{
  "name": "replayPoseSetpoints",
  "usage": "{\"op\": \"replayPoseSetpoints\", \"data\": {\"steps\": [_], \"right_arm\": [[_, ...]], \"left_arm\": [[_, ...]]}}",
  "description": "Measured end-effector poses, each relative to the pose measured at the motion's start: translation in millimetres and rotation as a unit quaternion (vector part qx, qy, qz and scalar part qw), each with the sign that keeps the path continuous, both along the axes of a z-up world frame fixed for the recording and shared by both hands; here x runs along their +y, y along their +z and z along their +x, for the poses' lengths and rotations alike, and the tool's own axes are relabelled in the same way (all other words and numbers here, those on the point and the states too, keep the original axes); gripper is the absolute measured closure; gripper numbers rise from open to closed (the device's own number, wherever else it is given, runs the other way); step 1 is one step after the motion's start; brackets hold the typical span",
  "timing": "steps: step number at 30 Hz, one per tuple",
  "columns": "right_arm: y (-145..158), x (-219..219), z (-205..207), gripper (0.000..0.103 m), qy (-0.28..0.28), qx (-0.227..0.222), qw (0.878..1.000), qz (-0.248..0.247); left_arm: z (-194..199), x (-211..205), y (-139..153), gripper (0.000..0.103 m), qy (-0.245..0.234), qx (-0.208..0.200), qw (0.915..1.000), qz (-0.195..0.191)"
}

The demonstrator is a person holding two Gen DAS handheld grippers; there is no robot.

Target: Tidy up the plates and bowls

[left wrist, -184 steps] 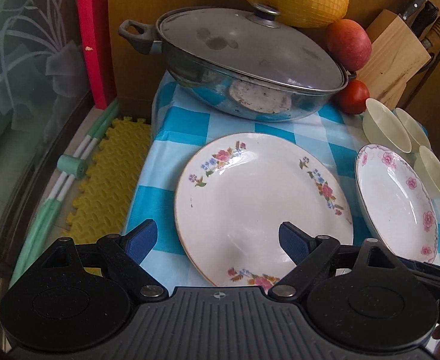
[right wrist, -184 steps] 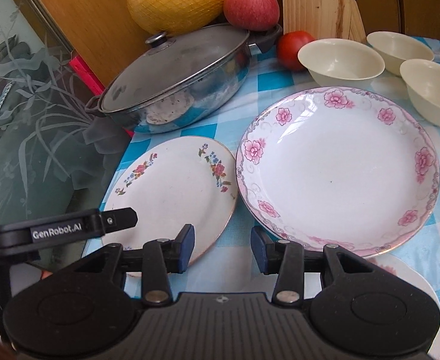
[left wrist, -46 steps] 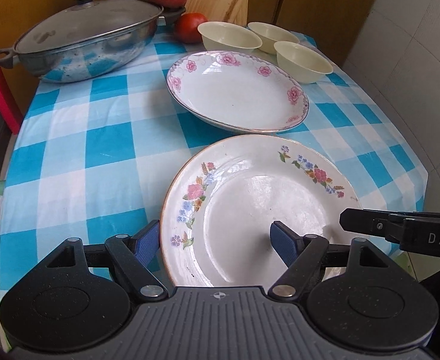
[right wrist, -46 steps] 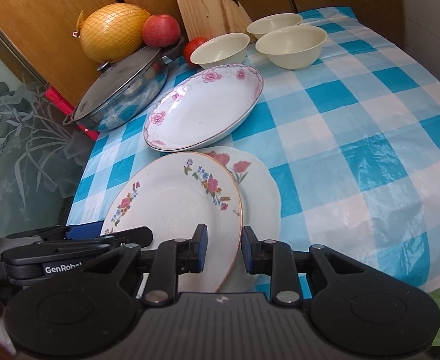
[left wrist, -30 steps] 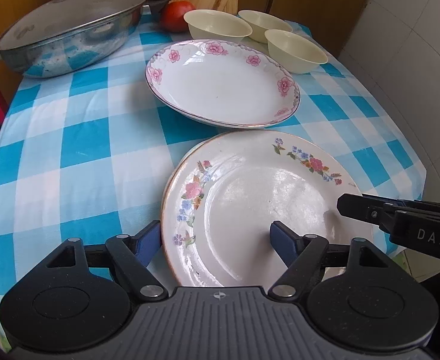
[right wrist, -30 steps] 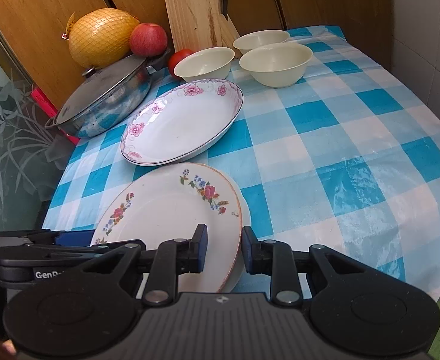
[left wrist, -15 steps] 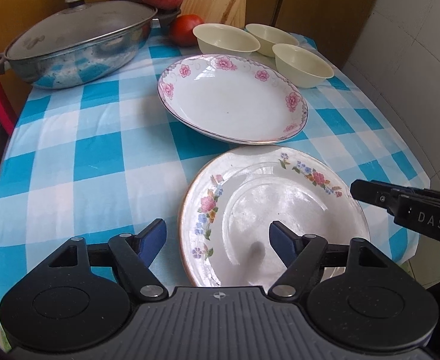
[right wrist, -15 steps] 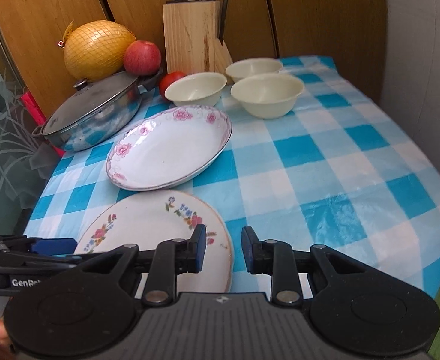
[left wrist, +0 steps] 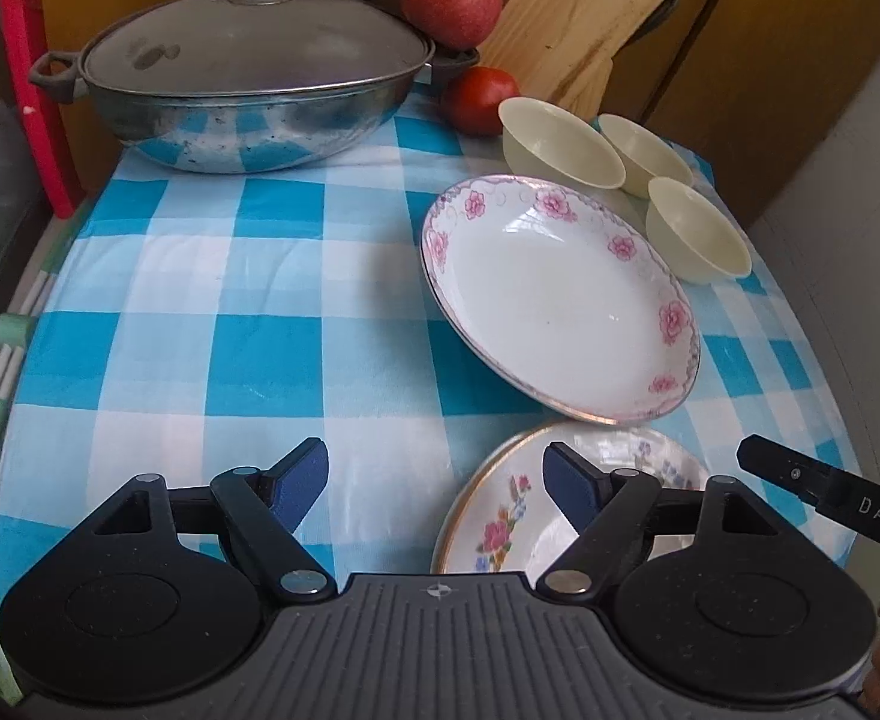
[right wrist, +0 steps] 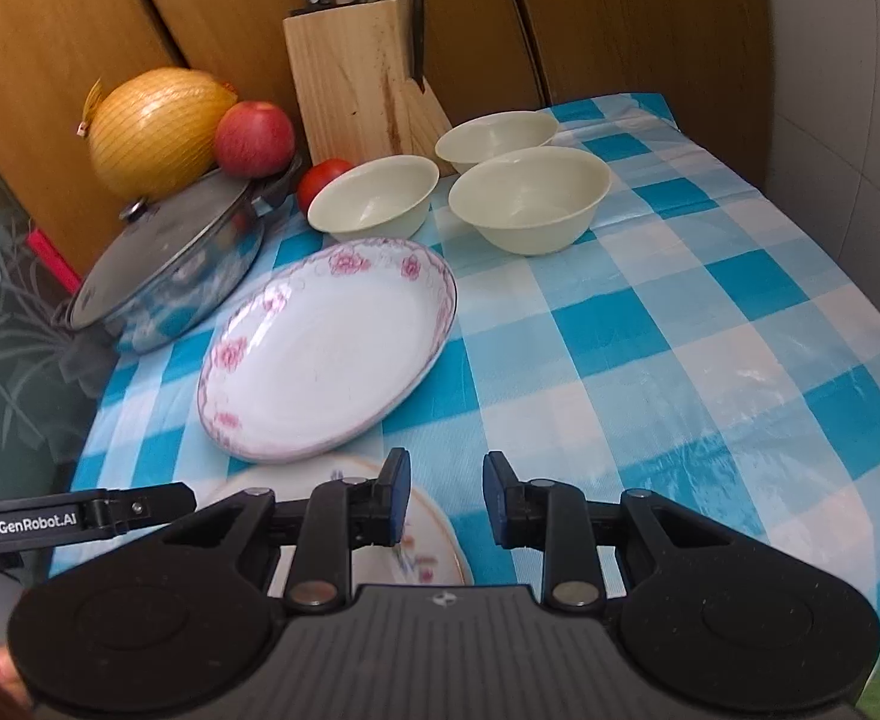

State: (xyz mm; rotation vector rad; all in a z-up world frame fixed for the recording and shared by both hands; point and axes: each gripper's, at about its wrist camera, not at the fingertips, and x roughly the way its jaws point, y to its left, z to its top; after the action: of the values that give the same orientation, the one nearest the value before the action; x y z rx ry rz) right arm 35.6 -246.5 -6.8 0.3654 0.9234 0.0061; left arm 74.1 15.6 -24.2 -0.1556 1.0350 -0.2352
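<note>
A deep plate with pink flowers (left wrist: 559, 300) (right wrist: 326, 354) lies mid-table. Behind it stand three cream bowls (left wrist: 559, 144) (left wrist: 643, 150) (left wrist: 697, 234), apart from each other. A gold-rimmed flowered plate (left wrist: 499, 528) (right wrist: 428, 534) rests at the table's near edge, partly hidden by both grippers. My left gripper (left wrist: 434, 462) hovers over the cloth just left of that plate; its jaws are opening, with nothing between them. My right gripper (right wrist: 445, 498) hangs above that plate's right rim, its jaws a narrow gap apart and empty.
A lidded steel pot (left wrist: 248, 78) sits at the back left, with a netted pomelo (right wrist: 152, 126) and an apple (right wrist: 254, 138) on it. A tomato (left wrist: 481, 99) and a wooden knife block (right wrist: 362, 78) stand behind the bowls. A tiled wall (right wrist: 847, 90) bounds the right side.
The gold-rimmed plate went from beside the pot to the near edge. In the last second both grippers drew back off it; the left one shifted left and rolled.
</note>
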Motion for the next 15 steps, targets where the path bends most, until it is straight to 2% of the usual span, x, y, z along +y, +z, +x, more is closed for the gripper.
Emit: {"op": "replayPoseSetpoints", "data": {"steps": [5,15], "right_arm": [[5,-1,28,0.078,-0.008,-0.015,1.000,-0.004],[-10,-6,74,0.077,-0.022,0.004,1.000,-0.010]], "left_arm": [[24,1,3,0.019,0.022,-0.006,0.9997,-0.009],[70,-8,-9,0.019,0.039,0.009,0.9991,-0.016]]}}
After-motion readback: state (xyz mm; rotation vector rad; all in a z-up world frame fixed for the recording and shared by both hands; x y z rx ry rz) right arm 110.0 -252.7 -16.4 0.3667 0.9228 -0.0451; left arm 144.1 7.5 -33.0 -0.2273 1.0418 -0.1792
